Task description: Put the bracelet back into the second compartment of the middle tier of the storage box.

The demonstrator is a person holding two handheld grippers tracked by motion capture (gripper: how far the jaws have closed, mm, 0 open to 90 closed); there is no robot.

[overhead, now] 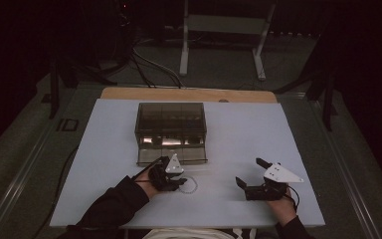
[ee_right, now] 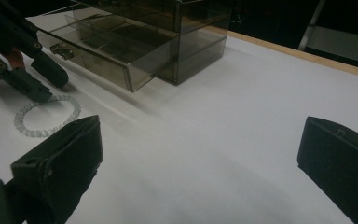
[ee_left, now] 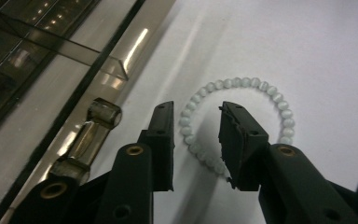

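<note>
From the high view, my left gripper (overhead: 178, 180) hovered at the bead bracelet (overhead: 189, 184) lying near the open drawer (overhead: 171, 155). Left gripper view: jaws straddled the beads, unclamped; they might slip. Right gripper view: right gripper (ee_right: 200, 154) gaped empty.

A white table (overhead: 238, 149) is seen, backed by a wooden edge (overhead: 189, 94), with cables (overhead: 149, 67) and a metal frame (overhead: 224, 30) beyond.

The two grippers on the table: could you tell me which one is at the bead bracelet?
The left gripper, beside the pulled-out drawer: its jaws straddle the near side of the bracelet. The right gripper stands wide open over bare table.
</note>
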